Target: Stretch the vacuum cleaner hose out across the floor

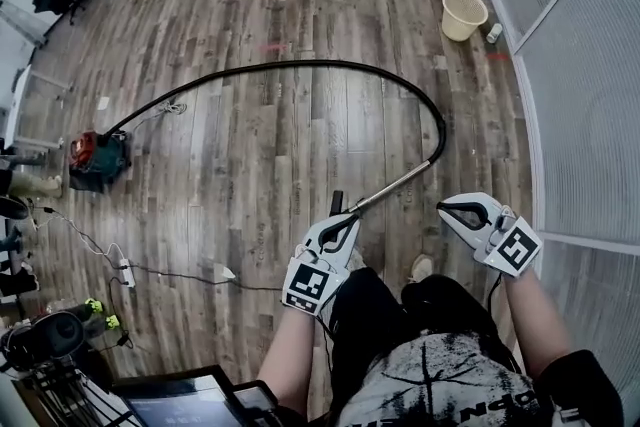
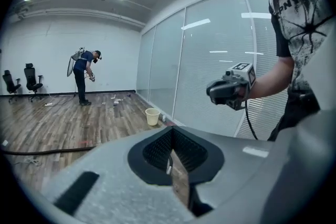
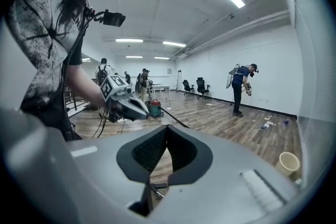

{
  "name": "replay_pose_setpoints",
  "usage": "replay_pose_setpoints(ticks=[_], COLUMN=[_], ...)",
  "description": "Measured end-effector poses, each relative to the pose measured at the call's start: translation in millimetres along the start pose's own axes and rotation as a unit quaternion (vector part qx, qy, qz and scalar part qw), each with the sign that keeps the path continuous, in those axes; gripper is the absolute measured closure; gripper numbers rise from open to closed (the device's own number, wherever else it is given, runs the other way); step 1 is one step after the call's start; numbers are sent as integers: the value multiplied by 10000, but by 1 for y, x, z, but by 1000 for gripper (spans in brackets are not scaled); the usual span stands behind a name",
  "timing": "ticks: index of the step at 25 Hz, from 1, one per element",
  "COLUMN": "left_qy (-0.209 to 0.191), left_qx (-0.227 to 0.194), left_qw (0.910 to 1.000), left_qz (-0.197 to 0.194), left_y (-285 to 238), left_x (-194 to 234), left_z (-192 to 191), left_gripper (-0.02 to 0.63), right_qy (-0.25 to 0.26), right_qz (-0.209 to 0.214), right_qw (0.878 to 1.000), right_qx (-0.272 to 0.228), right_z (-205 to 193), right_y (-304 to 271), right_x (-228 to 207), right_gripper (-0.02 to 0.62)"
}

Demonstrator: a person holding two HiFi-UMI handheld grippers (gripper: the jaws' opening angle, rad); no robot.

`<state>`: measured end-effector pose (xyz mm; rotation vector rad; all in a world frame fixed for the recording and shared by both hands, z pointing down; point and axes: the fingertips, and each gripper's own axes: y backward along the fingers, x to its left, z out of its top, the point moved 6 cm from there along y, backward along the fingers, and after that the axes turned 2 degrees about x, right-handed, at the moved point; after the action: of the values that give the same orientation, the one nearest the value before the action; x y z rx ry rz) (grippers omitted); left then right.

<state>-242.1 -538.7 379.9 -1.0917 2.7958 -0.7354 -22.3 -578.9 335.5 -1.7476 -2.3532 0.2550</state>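
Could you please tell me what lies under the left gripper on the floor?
The vacuum's metal wand runs in beneath the left gripper, and a black end pokes out beside it. The stretch between them is covered by the gripper.

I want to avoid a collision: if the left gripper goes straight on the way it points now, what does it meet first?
Probably the vacuum's metal wand: in the head view the left gripper, jaws shut, points at its near end. Its height above the wand is unclear.
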Motion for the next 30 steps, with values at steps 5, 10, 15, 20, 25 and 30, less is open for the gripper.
replay_pose_setpoints(ticks=[5,10,15,20,25,30], left_qy=[192,127,372,357,134,-663], left_qx=[486,1426,1980,2203,2453,3260], left_qw=[9980,9879,9783,9743,9692,9421], left_qz=[-342,-588,-490,-314,-167,-423], left_y=[-61,-106,-128,-171,-229,-306], left_x=[-3,17,34,51,86,110], left_z=[-43,-100,-144,-183,-268,-394], left_gripper=[604,580,568,554,514,446], right_qy=[-448,-620,-733,-490,-105,116], right_qz=[-191,-569,-530,-268,-33,69], right_qw=[9976,9953,9945,9959,9949,9912], right_qx=[-487,-479,-522,-711,-999,-1320], right_z=[-3,3,-7,-36,-99,-187], right_y=[19,15,-2,-21,-48,-82], right_x=[-4,-9,-23,-70,-85,-83], right_gripper=[589,589,588,589,589,589])
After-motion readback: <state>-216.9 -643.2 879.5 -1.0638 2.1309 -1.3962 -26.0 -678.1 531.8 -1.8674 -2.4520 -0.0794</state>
